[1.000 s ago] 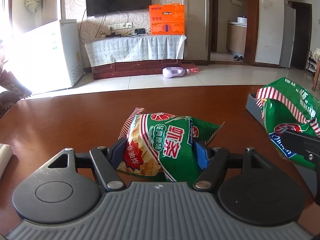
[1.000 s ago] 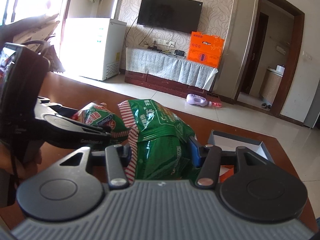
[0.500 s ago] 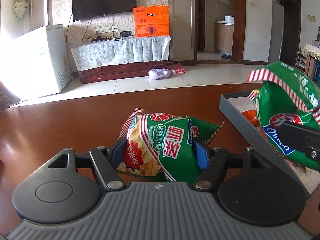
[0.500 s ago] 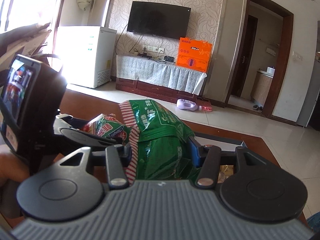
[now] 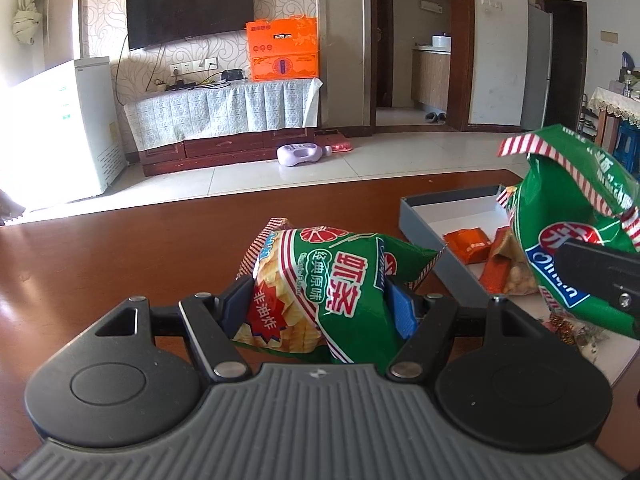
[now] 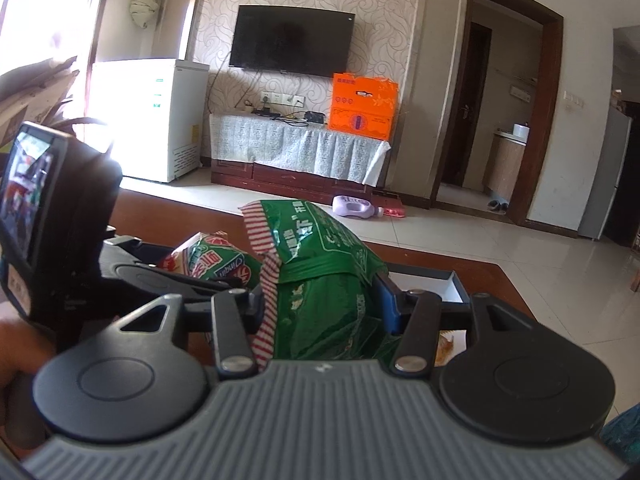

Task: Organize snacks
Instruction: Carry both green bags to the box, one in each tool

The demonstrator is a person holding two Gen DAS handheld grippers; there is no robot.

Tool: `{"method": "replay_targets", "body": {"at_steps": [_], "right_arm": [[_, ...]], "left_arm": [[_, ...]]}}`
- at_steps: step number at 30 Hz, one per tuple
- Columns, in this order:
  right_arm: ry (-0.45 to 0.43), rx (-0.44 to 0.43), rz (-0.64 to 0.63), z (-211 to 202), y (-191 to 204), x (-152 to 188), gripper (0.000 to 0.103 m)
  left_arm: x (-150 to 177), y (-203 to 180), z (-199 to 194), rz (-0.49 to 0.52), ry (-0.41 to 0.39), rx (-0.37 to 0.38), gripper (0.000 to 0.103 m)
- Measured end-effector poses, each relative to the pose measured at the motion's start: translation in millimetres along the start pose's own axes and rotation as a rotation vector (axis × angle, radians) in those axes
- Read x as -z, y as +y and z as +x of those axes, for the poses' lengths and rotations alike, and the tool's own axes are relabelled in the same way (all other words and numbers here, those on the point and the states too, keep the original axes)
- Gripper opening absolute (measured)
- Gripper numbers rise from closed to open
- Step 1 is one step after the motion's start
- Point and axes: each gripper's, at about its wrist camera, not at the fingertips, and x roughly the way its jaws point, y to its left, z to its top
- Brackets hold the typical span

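The left claw [image 5: 320, 304] has a green bag of chips [image 5: 324, 280] squeezed between its two fingers, about half way open around the puffy bag. This bag has red and white stripes at its top edge and a picture of yellow chips on the front. It is held up over the shiny brown table [image 5: 120, 264], not lying on it. The right claw [image 6: 320, 300] holds a second green bag [image 6: 324, 276] the same way, with one blue pad [image 6: 387, 304] pressed into the side of the bag. Its striped edge hangs down on the left side of that claw. In the left camera, this second bag is up high on the right, over a gray tray [image 5: 420, 224] with a white bottom. The tray sits on the table near the far right corner. Small orange snack packs [image 5: 468, 244] lie inside the tray, and a pack with pale round snacks lies beside them. The first bag is to the left of the tray, not over it. In the right camera, a hand [image 6: 16, 352] shows at the left edge, gripping the handle of the left claw. Across the room a black TV [image 5: 190, 4] hangs on the wall, an orange box [image 5: 282, 50] stands on a low covered cabinet, and a purple bottle [image 5: 302, 154] lies on the floor.
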Motion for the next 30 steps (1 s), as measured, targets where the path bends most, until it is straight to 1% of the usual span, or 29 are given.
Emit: {"method": "replay_targets", "body": {"at_steps": [4,8,13,19,30], "right_arm": [[0.005,0.021,0.037,-1.9,-14.4,3.7,0.054],[0.014,0.042,0.069,-3.8,-26.6,8.3,0.054],[0.01,0.07,0.106,-11.0,-44.3,13.3,0.054],[0.016,0.109,0.143,-14.8,-63.2,20.9,0.053],[0.025,0.134,0.174,-13.2,-77.5,28.4,0.053]], "left_arm": [[-4.7,-21.3,3.4,0.026,-0.014,0.021,0.074],[-10.4,-41.7,7.4,0.023,-0.025,0.054,0.074],[-19.6,-69.0,12.9,0.052,-0.052,0.087,0.074],[-26.7,-98.0,23.0,0.069,-0.059,0.116,0.074],[-39.8,-131.8,51.1,0.086,-0.065,0.151,0.075]]}}
